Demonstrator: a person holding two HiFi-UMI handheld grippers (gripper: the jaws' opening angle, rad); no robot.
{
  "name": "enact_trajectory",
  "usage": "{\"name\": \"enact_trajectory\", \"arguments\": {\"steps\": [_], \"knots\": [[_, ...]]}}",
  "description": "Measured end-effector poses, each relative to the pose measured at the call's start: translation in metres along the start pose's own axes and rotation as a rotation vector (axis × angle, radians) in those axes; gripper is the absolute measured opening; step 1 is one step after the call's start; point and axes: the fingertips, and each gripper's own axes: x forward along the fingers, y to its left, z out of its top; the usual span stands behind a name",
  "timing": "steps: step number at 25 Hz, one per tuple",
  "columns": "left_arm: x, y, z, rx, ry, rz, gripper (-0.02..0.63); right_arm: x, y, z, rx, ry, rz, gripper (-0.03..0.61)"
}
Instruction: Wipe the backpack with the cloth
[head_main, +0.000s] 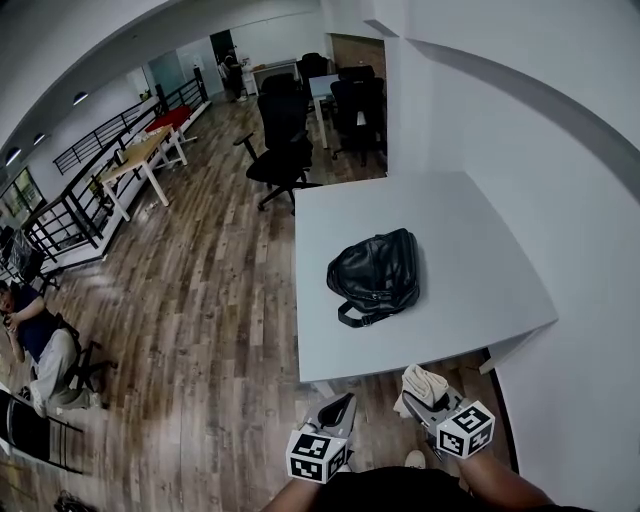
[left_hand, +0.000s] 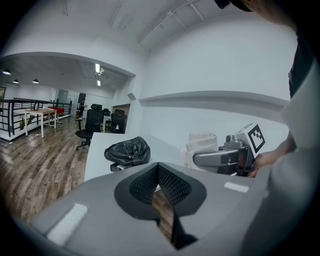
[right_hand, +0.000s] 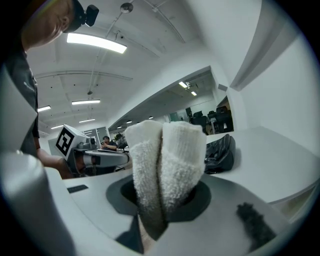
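Wood floor (head_main: 200, 300) fills the left of the head view, with office chairs (head_main: 283, 140) at the top. A white surface (head_main: 460, 230) juts from the wall right of centre. Near its middle lies the backpack (head_main: 375, 275) — black, slumped flat, a strap toward the near edge.

Both grippers hang at the bottom of the frame, short of the near edge and well apart from the backpack. The right gripper (head_main: 418, 398) has its jaws clamped on the cloth (head_main: 422, 382), a white folded towel whose doubled end stands up past the jaw tips. It is probably held this way so the soft fold, not the jaws, meets the backpack.

The left gripper (head_main: 343, 405) has its jaws pressed together at the tips with nothing between them. I judge wiping has not begun: the cloth must first be carried up the frame to the backpack, and the free left gripper may be meant to steady it.
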Motion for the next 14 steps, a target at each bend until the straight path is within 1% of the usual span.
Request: {"name": "enact_trajectory", "arguments": {"steps": [8,14], "knots": [[-0.0009,-0.0044,-0.0001,-0.004,0.000,-0.013,0.006,-0.0002,0.0058,0.0007,-0.002,0.003,0.011,0.098],[-0.0016,-0.0070,0.0070,0.035,-0.012,0.000,0.006,0.0020,0.0102,0.0010,-0.014,0.007,0.026,0.097]]}}
